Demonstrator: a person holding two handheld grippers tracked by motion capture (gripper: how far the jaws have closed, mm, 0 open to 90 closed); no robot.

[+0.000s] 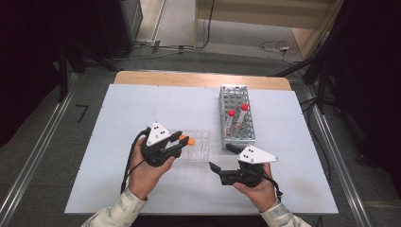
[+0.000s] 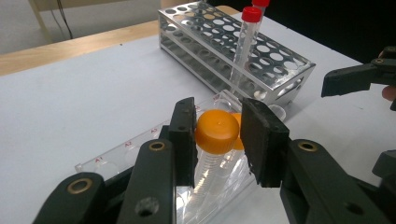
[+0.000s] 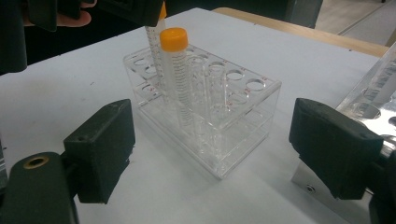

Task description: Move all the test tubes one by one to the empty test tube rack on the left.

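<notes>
tube: orange-capped tube (image 2: 215,133) upright in the clear rack (image 3: 224,140), long axis vertical
left gripper (image 2: 217,140): jaws straddle the cap, left pad touching, right pad clear, no grip
right gripper (image 1: 221,158): wide open, empty, rack at its 10 o'clock
nearer hand: left
metal rack (image 1: 236,116): 1 o'clock, two red-capped tubes
surface: white table (image 1: 123,113); grey floor beyond

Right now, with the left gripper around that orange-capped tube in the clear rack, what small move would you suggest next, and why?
Probably lift the left gripper straight up and clear. The orange-capped tube stands seated in the clear rack, and a gap shows between the cap and the right-hand jaw in the left gripper view, so the tube looks released.
</notes>
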